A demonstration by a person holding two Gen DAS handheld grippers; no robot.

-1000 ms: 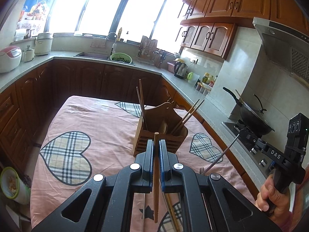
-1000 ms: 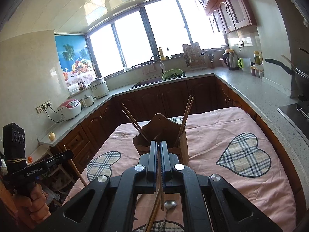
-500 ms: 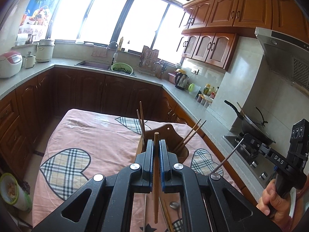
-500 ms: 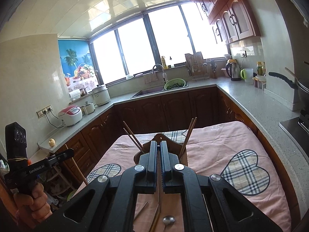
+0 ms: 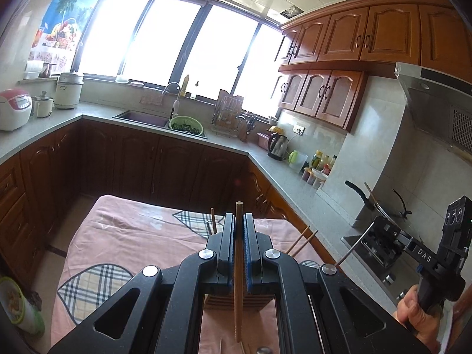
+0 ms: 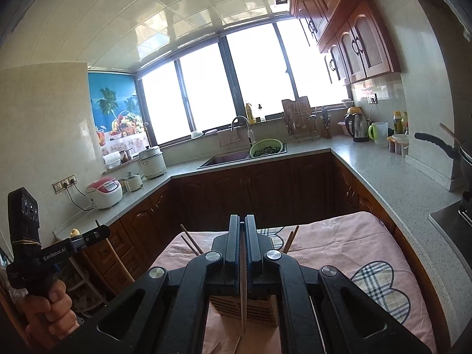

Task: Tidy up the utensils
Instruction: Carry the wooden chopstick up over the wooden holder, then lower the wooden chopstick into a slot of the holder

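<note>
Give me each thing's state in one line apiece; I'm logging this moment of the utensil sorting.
Left gripper: jaws shut on a wooden chopstick.
Right gripper: jaws shut on a thin metal chopstick.
Wooden holder: upright on the pink tablecloth, chopsticks standing in it.
Loose utensils: lying on the cloth.

A green colander (image 5: 187,126) is seen beside the sink (image 5: 141,118); a kettle (image 5: 278,145) and a rice cooker (image 5: 13,109) are set farther along that counter.
</note>
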